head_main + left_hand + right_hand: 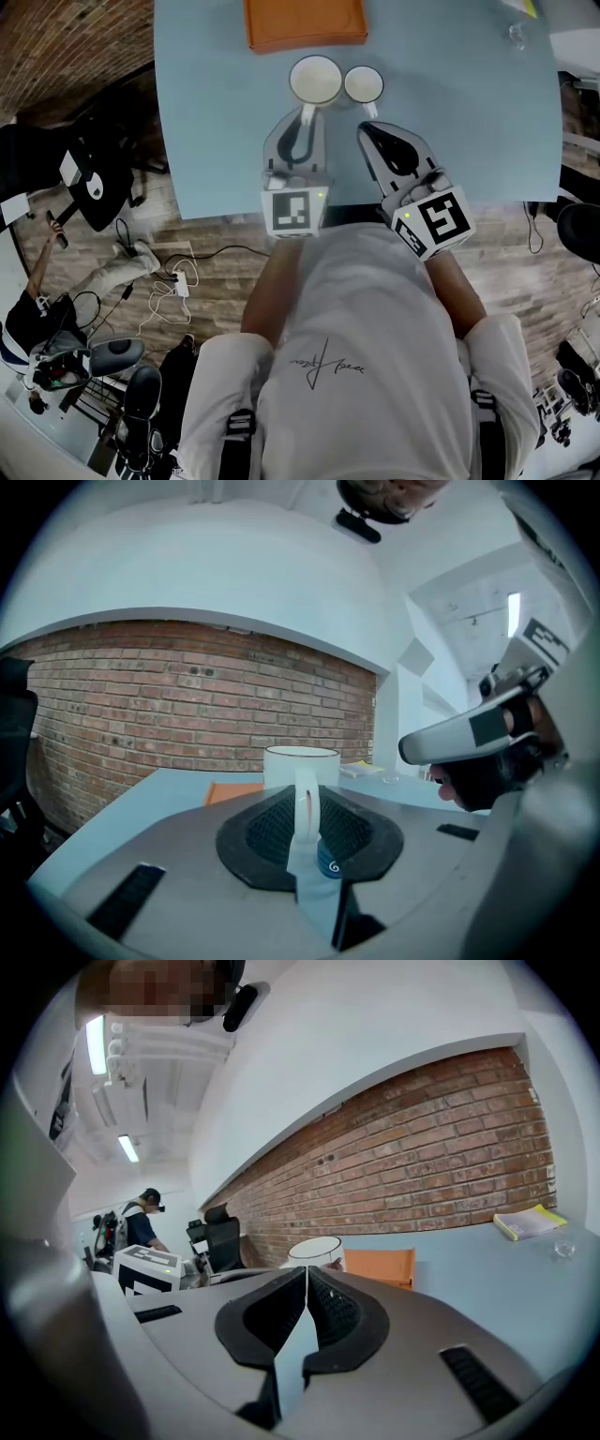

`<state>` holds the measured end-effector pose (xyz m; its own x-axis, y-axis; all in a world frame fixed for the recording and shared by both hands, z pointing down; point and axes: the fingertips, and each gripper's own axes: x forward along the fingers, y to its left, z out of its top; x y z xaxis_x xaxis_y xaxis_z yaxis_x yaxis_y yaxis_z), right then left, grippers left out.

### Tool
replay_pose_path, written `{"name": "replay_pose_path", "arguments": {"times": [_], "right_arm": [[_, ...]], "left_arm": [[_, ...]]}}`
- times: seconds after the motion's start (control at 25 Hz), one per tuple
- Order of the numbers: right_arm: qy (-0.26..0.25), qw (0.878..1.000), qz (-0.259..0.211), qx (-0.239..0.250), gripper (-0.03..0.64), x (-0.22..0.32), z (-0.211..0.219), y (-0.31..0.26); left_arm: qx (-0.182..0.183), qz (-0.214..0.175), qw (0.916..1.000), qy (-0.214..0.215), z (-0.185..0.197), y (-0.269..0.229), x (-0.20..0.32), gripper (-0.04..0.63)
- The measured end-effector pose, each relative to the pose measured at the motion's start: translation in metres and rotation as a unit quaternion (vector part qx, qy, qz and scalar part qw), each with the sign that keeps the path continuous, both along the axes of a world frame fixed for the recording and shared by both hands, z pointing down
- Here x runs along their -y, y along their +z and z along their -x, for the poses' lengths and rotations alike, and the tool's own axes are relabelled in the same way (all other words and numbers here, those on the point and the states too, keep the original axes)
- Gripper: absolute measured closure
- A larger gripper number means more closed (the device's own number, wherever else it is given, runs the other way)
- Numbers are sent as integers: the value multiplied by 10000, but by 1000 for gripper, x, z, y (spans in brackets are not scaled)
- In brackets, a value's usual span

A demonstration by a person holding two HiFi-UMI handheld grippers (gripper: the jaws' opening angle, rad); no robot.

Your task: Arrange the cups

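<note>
left gripper (303,114) clenched on the handle (307,803) of the larger white mug (315,80), just beside the smaller mug (363,83) near the orange tray (305,23); right gripper (367,127) closed empty; likely rigid, glazed-slick, chippable, so keep to the handle.

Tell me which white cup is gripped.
The larger cup, on the left: the left gripper clamps its handle. The smaller cup beside it sits ungripped; the right gripper is shut on nothing.

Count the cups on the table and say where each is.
2. The larger cup beside the orange tray, handle in the left gripper; smaller cup just right of it. None seems hidden.
</note>
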<state>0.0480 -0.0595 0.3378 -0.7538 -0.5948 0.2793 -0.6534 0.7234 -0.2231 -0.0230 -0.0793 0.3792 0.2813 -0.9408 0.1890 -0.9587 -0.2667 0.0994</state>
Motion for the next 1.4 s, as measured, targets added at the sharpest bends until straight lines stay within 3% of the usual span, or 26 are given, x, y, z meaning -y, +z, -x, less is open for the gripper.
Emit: {"name": "replay_pose_path", "arguments": {"times": [0.8,1.4], "right_arm": [[176,9997,169,-20,595,29,-1,9],[339,9988,343,-127,595,47,-5,19]], "left_arm": [[44,113,9998,181,-1,12,54,537],[87,-18,9997,217,4,12,106,536]]}}
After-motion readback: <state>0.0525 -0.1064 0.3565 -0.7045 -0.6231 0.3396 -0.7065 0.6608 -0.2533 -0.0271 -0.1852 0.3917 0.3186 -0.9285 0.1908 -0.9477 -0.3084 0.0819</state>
